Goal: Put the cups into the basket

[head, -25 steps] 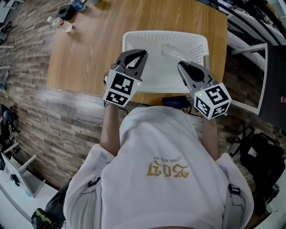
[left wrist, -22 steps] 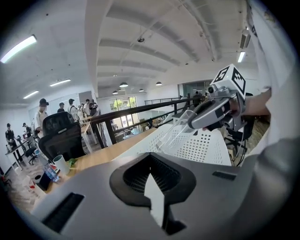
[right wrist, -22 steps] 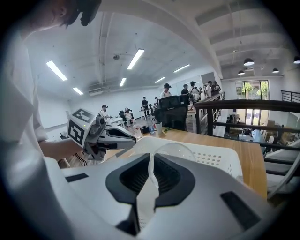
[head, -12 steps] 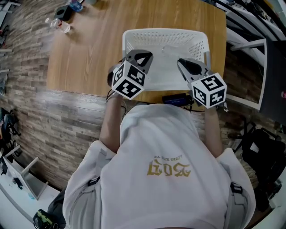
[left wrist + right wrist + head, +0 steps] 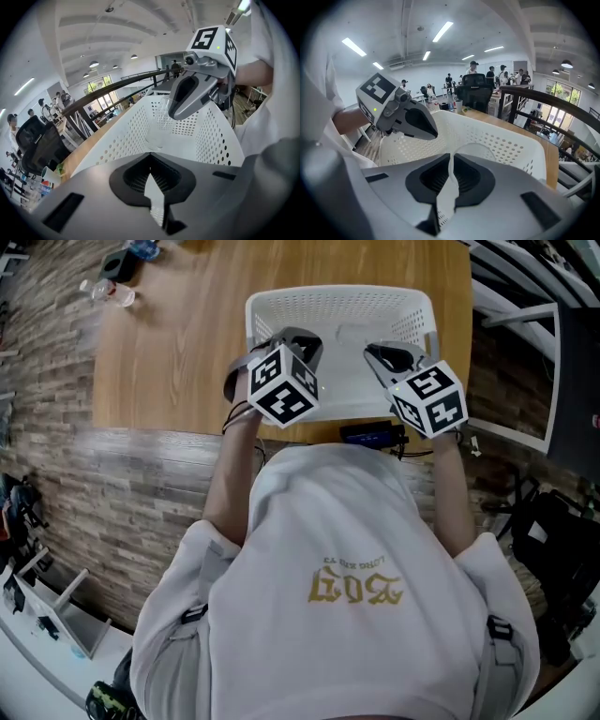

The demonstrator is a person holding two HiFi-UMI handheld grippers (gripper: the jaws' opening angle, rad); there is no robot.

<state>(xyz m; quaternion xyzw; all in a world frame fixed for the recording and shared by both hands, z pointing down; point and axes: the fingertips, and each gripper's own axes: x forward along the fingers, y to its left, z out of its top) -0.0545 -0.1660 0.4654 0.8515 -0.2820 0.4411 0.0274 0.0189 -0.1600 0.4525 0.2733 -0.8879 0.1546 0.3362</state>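
Head view: both grippers hang over the near half of the basket (image 5: pixel 337 292), which sits on the table (image 5: pixel 178 343). The left gripper (image 5: pixel 300 341) and right gripper (image 5: pixel 377 352) point inward, their tips apart from each other with basket floor between and ahead of them.

Left gripper view: my left jaws are pressed together to a thin slit and hold nothing. Straight ahead of them, inside the basket walls, a clear cup (image 5: pixel 159 124) hangs just under the right gripper's tip. I cannot tell from here whether its base touches the floor.

Right gripper view: these jaws are closed down to a sliver, and the cup's rim arcs out from right at their tips. A thin line runs back between them, so I judge they are pinching the cup's wall. The far basket wall stands beyond the rim.

The step in hand looks like the release. I would lower the right gripper until the base rests on the basket floor. Then I would ease the jaws apart gently, since so thin a wall may spring or stick to one pad. I would draw back along the jaw line, not sideways, and keep the left gripper off the cup.
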